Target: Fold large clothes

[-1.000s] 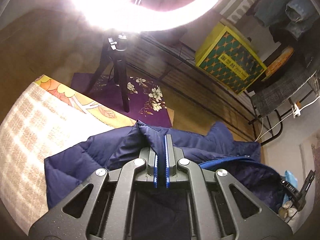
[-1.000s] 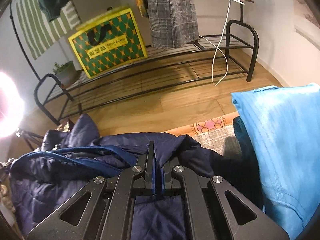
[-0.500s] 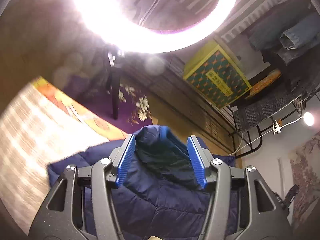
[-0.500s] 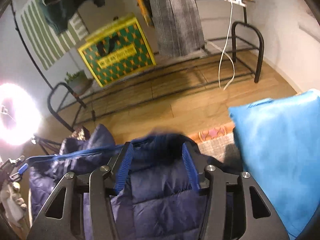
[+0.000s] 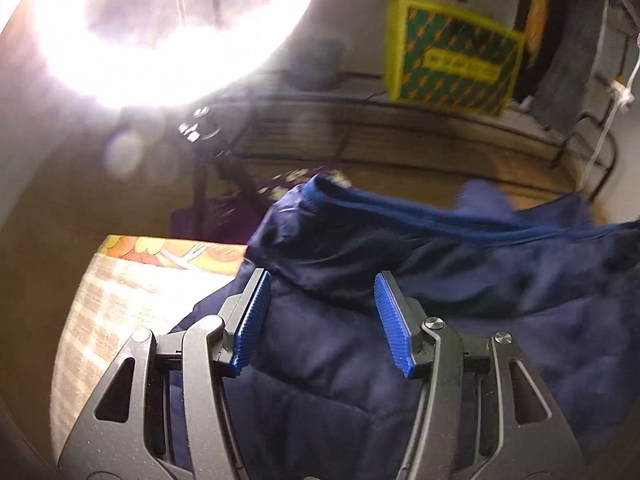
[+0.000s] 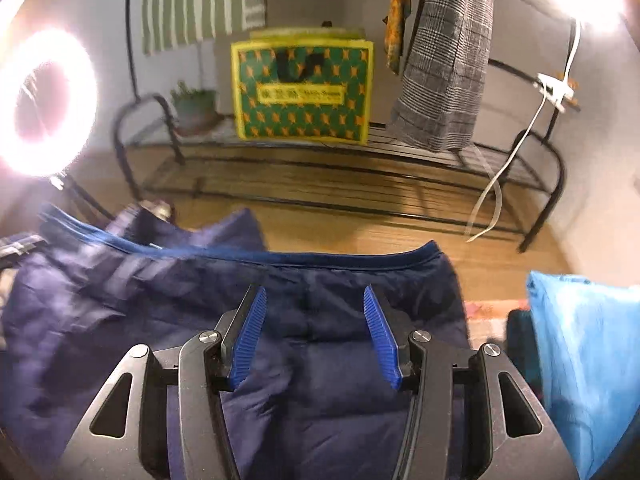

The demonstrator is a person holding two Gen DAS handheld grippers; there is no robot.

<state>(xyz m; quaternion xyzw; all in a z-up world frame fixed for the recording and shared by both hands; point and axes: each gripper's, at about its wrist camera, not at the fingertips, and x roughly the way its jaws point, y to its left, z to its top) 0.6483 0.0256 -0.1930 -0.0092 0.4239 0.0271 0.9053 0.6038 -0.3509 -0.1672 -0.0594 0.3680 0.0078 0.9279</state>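
A large navy quilted jacket [image 5: 360, 360] lies on the work surface, its blue-trimmed edge folded over at the far side. My left gripper [image 5: 322, 296] is open just above it near its left corner, holding nothing. In the right wrist view the same jacket [image 6: 312, 360] fills the lower frame, its hem straight across. My right gripper [image 6: 312, 316] is open over it, jaws apart and empty.
A beige woven cloth [image 5: 120, 320] with an orange patterned border covers the surface at left. A bright blue folded garment [image 6: 580, 360] lies at right. Beyond are a ring light [image 5: 160, 20], a black rack [image 6: 360, 168] and a yellow-green bag [image 6: 304, 88].
Both grippers were shut on the jacket's edge a second ago. Both have opened and let it go, and the jacket now lies flat with its edge laid down.
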